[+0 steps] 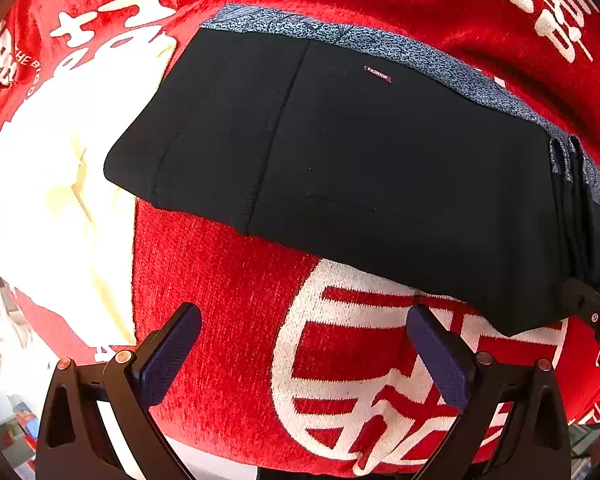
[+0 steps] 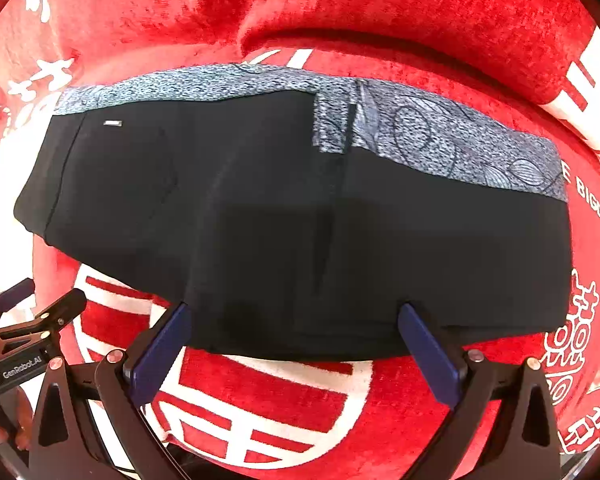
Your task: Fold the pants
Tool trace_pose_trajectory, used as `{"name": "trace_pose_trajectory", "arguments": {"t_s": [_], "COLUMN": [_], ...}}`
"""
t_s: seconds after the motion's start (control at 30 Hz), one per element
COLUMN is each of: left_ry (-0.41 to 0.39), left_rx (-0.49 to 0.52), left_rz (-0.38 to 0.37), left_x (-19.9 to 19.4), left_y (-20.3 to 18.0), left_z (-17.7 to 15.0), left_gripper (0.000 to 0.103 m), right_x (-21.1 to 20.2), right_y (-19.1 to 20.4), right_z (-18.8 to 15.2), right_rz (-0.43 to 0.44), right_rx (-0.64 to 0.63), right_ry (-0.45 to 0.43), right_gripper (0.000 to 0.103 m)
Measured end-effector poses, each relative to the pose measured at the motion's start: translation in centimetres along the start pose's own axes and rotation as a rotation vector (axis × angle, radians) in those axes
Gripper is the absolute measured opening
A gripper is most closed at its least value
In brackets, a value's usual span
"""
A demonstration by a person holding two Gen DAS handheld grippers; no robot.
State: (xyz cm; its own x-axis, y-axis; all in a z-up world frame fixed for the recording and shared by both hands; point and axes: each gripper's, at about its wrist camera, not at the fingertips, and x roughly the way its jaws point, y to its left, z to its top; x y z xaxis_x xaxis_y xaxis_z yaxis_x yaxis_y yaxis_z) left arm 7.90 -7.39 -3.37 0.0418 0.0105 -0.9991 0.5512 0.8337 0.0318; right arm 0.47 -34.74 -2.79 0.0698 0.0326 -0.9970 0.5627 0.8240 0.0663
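Judging by the pictures, folding looked nearly done: pants [image 1: 340, 160] lay as a compact black stack on the red cloth [image 1: 228, 280], patterned grey waistband [image 1: 440, 60] along the far edge, layered fold edges visible at the right end in the left wrist view. Left tongs [image 1: 304, 344] were spread wide, holding nothing, hovering over the cloth just short of the stack's near edge. Right tongs [image 2: 292, 340] were also spread wide, empty, tips at the near edge of the pants [image 2: 300, 220]; couldn't tell if they touched fabric. Left to do, probably: one more fold or just smoothing. Stack looked flat and roughly squared, no loose legs showing.
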Motion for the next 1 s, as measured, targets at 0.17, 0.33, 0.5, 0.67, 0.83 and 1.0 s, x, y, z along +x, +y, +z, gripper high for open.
{"name": "trace_pose_trajectory", "arguments": {"t_s": [0.17, 0.33, 0.5, 0.67, 0.83, 1.0], "left_ry": [0.002, 0.006, 0.008, 0.010, 0.009, 0.008], "left_rx": [-0.001, 0.001, -0.002, -0.008, -0.009, -0.012], "left_rz": [-0.001, 0.001, 0.000, -0.002, -0.003, -0.004], "left_x": [0.2, 0.4, 0.5, 0.5, 0.6, 0.6], "left_y": [0.3, 0.4, 0.0, -0.2, -0.4, -0.6], "left_z": [0.1, 0.3, 0.6, 0.6, 0.7, 0.8], "left_gripper": [0.103, 0.103, 0.103, 0.103, 0.103, 0.103], "right_x": [0.1, 0.4, 0.5, 0.5, 0.6, 0.7], "right_y": [1.1, 1.6, 1.6, 1.4, 1.3, 1.4], "right_z": [0.0, 0.3, 0.4, 0.6, 0.7, 0.8], "right_rz": [-0.022, -0.042, -0.046, -0.045, -0.047, -0.047], "right_rx": [-0.037, -0.059, -0.063, -0.058, -0.060, -0.063], "right_ry": [-0.002, 0.003, 0.004, 0.004, 0.006, 0.010], "right_gripper": [0.103, 0.103, 0.103, 0.103, 0.103, 0.103]}}
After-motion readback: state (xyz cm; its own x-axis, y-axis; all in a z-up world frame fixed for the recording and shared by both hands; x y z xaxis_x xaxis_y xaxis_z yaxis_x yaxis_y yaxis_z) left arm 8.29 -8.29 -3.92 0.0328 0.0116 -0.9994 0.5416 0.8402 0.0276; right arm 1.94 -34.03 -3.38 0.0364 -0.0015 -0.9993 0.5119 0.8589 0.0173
